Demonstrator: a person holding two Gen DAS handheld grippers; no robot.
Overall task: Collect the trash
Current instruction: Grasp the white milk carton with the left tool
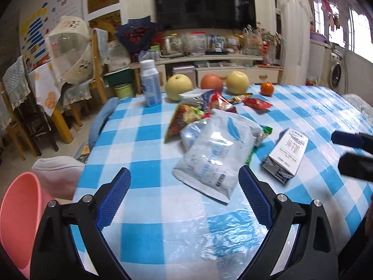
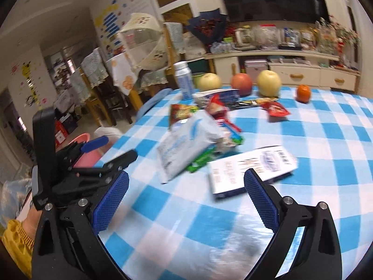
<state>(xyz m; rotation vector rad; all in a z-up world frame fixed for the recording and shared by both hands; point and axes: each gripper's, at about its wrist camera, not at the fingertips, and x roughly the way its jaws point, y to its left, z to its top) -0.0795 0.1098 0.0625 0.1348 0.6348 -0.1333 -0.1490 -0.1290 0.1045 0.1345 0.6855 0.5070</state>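
Checked table, left gripper and right gripper hovering, jaws spread

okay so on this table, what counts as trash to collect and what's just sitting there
Trash: white pouch, flattened carton, red wrapper, snack bags; pink bin takes them.
Not trash: pears, apple, orange, bottle.

both wrist views face across the table, sharing seemingly its middle
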